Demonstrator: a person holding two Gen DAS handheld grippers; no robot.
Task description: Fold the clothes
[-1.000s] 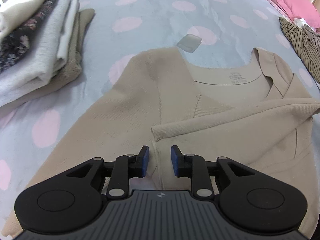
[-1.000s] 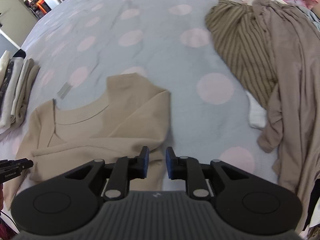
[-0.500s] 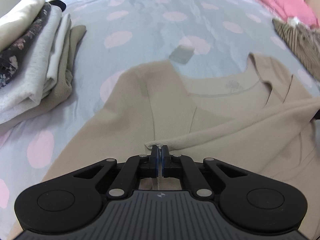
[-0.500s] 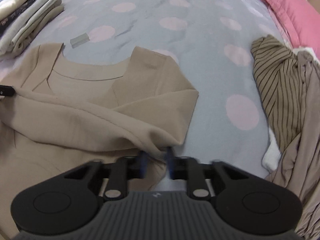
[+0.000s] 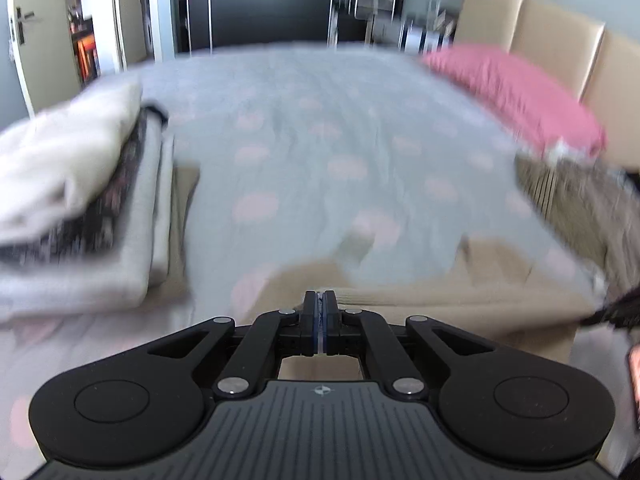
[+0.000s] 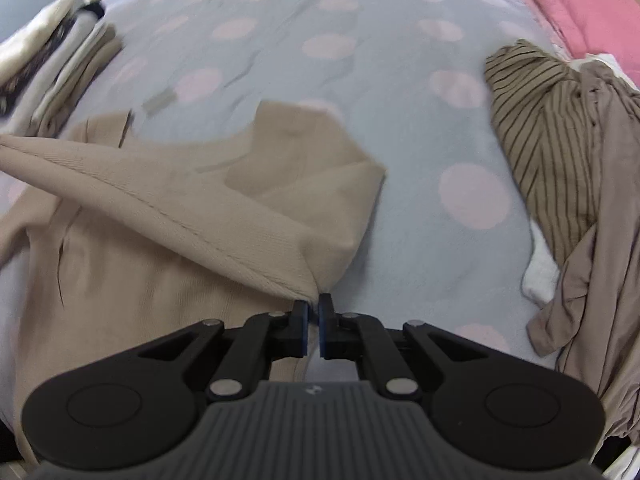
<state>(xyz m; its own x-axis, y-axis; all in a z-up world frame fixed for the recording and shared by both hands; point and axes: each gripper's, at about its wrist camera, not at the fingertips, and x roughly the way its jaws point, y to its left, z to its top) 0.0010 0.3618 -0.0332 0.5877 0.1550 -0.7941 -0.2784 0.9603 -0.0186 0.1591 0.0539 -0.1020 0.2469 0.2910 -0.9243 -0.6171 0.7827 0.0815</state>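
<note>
A beige knit sweater (image 6: 168, 216) lies on the grey bedsheet with pink dots (image 6: 328, 48). Its lower edge is lifted off the bed and stretched between both grippers. My right gripper (image 6: 314, 306) is shut on the sweater's right corner. My left gripper (image 5: 320, 304) is shut on the sweater's edge (image 5: 460, 300), which runs off to the right in the blurred left wrist view.
A stack of folded clothes (image 5: 80, 200) sits at the left, also seen in the right wrist view (image 6: 48, 60). A pile of unfolded garments, striped brown (image 6: 544, 136) and taupe, lies at the right. A pink pillow (image 5: 516, 92) and a small grey tag (image 6: 160, 100) lie beyond.
Both grippers closed on the sweater's lower edge and have lifted it off the bed. The left camera has tilted up and now looks across the bed.
</note>
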